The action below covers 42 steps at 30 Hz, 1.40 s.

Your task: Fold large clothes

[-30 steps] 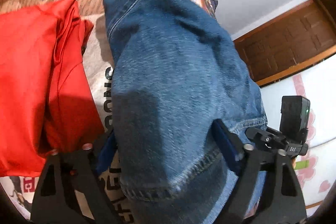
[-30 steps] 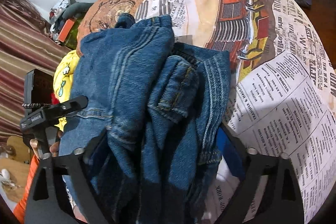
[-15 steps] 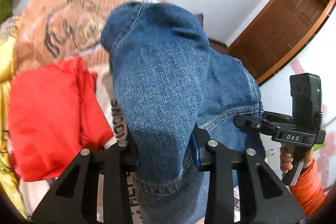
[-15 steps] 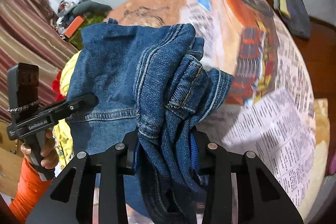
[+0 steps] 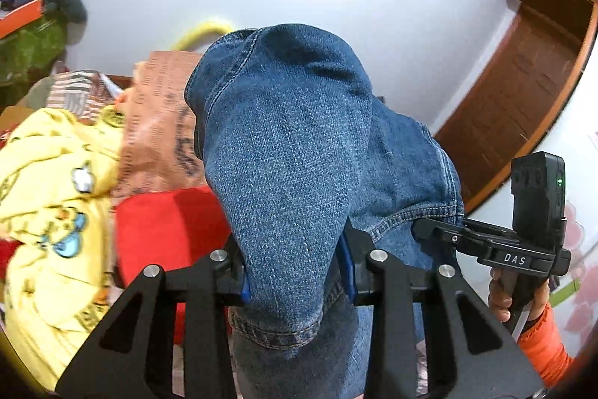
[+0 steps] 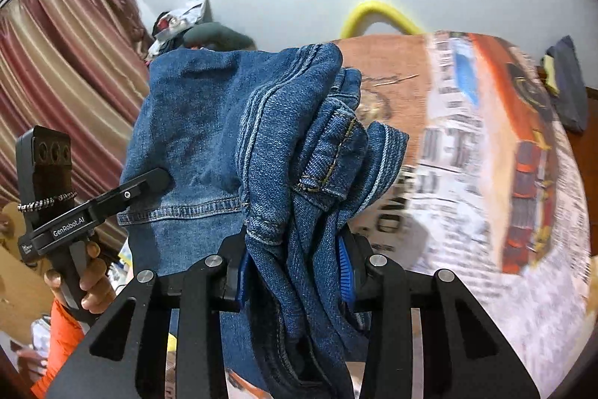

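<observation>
Both grippers clamp the jeans (image 5: 295, 174) aloft: the left gripper (image 5: 295, 272) pinches a smooth fold at the hem, jaws narrowed on denim, while the right gripper (image 6: 291, 272) grips a bunched, seamed wad. Beyond lie a red garment (image 5: 168, 230), a yellow one (image 5: 48, 193) and the printed bedsheet (image 6: 486, 174).

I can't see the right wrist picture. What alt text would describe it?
The right gripper is clamped on bunched blue jeans held above a newspaper-print bedspread. The left gripper grips the same jeans.
</observation>
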Each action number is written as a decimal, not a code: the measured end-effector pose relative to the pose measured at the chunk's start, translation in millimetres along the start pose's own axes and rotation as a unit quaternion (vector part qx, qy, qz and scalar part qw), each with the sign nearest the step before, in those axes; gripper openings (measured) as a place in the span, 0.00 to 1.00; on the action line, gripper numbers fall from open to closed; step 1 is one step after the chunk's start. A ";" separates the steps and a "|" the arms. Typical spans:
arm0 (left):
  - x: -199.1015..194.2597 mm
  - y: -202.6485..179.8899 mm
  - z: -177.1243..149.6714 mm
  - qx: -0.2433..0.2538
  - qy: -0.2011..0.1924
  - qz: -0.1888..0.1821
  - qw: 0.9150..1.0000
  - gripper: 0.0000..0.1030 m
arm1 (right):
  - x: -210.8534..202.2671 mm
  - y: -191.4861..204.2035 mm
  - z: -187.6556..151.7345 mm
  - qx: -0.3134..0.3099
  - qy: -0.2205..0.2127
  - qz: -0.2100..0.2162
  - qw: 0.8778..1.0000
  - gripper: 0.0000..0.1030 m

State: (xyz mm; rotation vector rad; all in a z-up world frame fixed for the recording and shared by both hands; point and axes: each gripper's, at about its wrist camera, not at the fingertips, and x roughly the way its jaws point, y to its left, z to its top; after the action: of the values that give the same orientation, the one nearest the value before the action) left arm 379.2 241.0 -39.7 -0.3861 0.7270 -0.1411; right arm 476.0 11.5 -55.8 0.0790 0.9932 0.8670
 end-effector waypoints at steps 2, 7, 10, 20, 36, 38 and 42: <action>1.9 19.7 0.9 -0.016 0.002 0.012 1.000 0.34 | 21.5 4.9 4.5 0.004 0.013 0.003 1.000 0.33; 36.9 73.4 2.3 -0.050 0.028 0.037 0.998 0.34 | 80.6 2.2 3.8 0.033 0.047 0.012 0.998 0.33; 66.2 105.1 -6.3 -0.066 0.056 0.061 0.994 0.34 | 125.6 -9.6 -0.2 0.043 0.080 0.008 0.996 0.33; 148.7 191.3 -48.4 -0.115 0.107 0.108 0.982 0.63 | 207.5 -37.0 -20.3 0.041 0.126 -0.049 0.990 0.43; 71.8 137.1 -115.0 0.001 0.118 0.190 0.975 0.90 | 146.5 -13.5 -63.1 -0.010 0.123 -0.132 0.984 0.71; 64.8 136.6 -124.0 -0.010 0.123 0.191 0.974 0.90 | 133.8 -7.0 -70.9 -0.018 0.122 -0.143 0.982 0.71; 45.5 127.3 -129.3 -0.018 0.117 0.200 0.973 0.90 | 117.2 10.4 -80.2 -0.050 0.123 -0.163 0.978 0.71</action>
State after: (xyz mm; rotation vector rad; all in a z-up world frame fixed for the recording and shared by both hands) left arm 325.2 308.4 -205.7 -0.2527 1.0267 0.2118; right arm 438.2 71.9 -179.2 -0.2780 1.1531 0.6324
